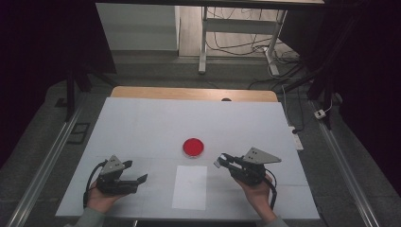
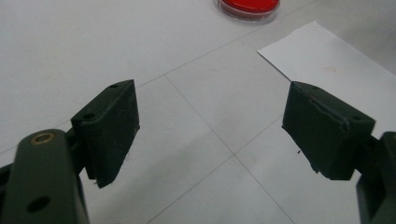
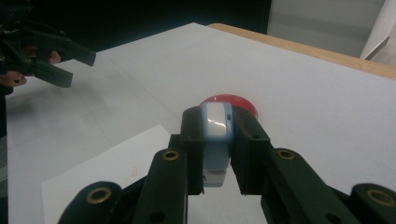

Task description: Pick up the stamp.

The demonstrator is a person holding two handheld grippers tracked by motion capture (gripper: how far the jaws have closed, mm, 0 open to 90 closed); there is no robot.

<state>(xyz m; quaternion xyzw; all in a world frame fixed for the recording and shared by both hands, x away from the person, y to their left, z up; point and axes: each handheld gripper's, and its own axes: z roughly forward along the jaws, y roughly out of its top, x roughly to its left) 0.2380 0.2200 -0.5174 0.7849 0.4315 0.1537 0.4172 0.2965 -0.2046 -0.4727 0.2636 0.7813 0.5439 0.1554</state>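
Your right hand-held gripper pinches a small white-and-blue plastic stamp by its flat sides: judged light, rigid, smooth; keep that mid-body hold. Left hand-held gripper stands spread, empty

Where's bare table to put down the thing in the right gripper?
The right gripper is shut on a small white-and-blue block. Bare table spans the whole far half beyond the red dish, and lies between the open left gripper and the white sheet. Dish and sheet crowd the middle.
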